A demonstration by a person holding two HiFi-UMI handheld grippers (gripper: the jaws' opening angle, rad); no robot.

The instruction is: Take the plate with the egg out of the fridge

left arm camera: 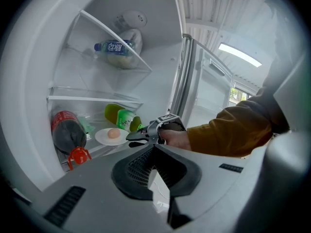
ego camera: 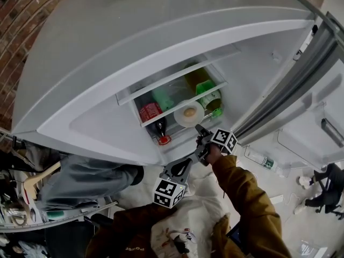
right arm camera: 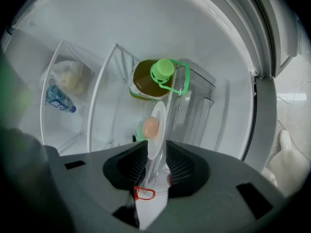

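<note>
**Jaws set astride the plate rim, lift-out not yet begun**

- Plate (ego camera: 180, 119): white, lies flat on a lower shelf (ego camera: 177, 136) of the open fridge (ego camera: 161, 36), near the shelf's front edge. Egg (ego camera: 189, 112) sits about mid-plate, loose, nothing holding it.
- Neighbours: cola bottle (ego camera: 152, 115) with a red cap lies just to the plate's left. A green-capped oil jug (right arm camera: 153, 79) stands behind it, and a green bottle (ego camera: 210, 97) is to the right. A water bottle (left arm camera: 112, 46) lies on the upper shelf, well apart.
- Right hand-held gripper (right arm camera: 156, 149): reached in from the door side and rolled on its side, so the plate shows edge-on in its own view. Jaws stand well apart with the plate's near rim between them, egg side toward one jaw. I see no clamping yet; pads look close to the rim, not pressing.
- Left hand-held gripper (left arm camera: 154, 149): held back outside the fridge, low. Jaw tips together, nothing between them.
- Step in hand, as I read it: the grasp. The plate is still in the fridge.
- Next move calls for closing firmly on the rim, then a small lift to clear the shelf lip and a level draw outward. Unrolling or tipping the wrist would let the egg roll off. A one-edge grip may sag, so go slowly. Mind the cola bottle and the green bottle on either side.
</note>
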